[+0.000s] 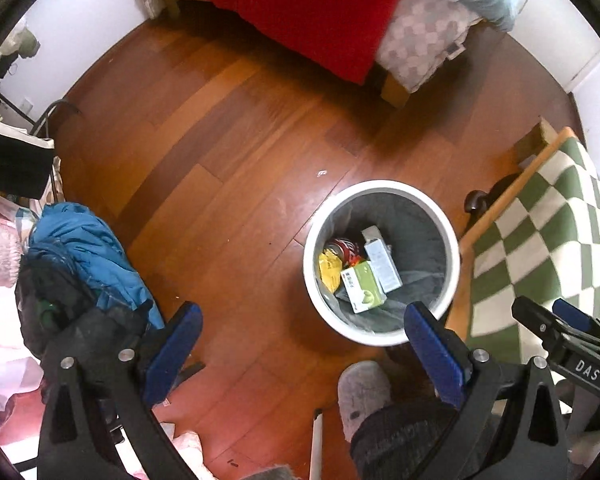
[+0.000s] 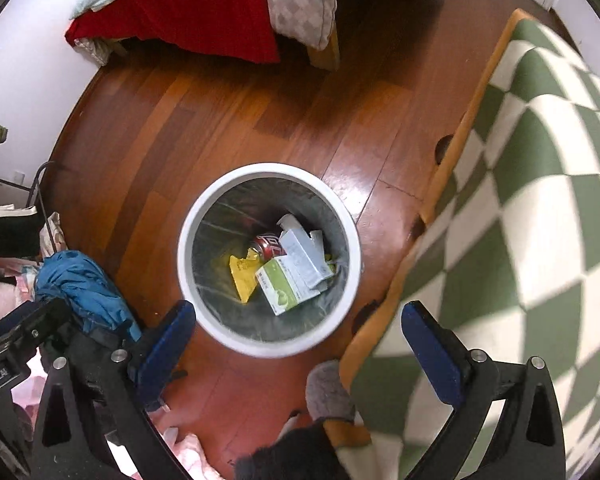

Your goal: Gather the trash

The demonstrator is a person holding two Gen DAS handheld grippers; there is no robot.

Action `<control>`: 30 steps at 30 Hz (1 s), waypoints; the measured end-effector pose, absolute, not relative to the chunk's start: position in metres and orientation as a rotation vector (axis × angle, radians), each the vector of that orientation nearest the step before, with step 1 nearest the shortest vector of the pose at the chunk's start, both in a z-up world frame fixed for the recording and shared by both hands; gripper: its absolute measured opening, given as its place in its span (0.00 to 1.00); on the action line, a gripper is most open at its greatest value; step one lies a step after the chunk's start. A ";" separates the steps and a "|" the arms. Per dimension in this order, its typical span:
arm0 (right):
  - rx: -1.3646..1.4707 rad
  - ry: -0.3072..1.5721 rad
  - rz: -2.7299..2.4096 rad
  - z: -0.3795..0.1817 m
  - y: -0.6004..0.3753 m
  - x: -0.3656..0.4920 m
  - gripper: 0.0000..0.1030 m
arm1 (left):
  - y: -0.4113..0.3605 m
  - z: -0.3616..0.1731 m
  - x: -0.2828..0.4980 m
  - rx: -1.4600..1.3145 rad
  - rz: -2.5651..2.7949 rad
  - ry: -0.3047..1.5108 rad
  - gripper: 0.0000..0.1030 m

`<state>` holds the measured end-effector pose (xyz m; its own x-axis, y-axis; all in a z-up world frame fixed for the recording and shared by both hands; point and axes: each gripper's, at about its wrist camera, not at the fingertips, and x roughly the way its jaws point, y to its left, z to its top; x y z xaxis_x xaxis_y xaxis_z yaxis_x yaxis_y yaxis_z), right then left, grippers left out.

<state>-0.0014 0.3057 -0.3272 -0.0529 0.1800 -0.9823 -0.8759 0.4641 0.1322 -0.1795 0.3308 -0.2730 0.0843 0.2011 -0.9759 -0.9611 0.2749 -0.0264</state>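
Both claws, left gripper (image 1: 302, 344) and right gripper (image 2: 298, 340), are held spread wide, empty. Round white plastic bin (image 2: 188, 264), on wooden floor (image 2: 220, 112), contains green-white box (image 2: 284, 286), yellow wrapper (image 2: 242, 276), red can (image 2: 266, 244).

Boxes (image 2: 288, 284) and can (image 2: 266, 245) in bin (image 2: 188, 256)

Left claw (image 1: 302, 344) and right claw (image 2: 298, 340) both point downward, jaws wide, empty.

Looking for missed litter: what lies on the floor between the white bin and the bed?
Only bare wooden floor between bin and bed, seen in the right wrist view.
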 end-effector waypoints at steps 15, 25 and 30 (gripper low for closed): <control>-0.583 1.275 1.094 -0.190 0.196 -0.043 1.00 | 0.236 -0.159 -0.189 -0.756 0.956 0.997 1.00; -0.493 1.214 1.239 -0.095 0.139 -0.063 1.00 | 0.193 -0.087 -0.205 -0.736 0.862 0.878 1.00; -0.464 1.186 1.300 -0.054 0.117 -0.069 1.00 | 0.179 -0.060 -0.212 -0.741 0.810 0.830 1.00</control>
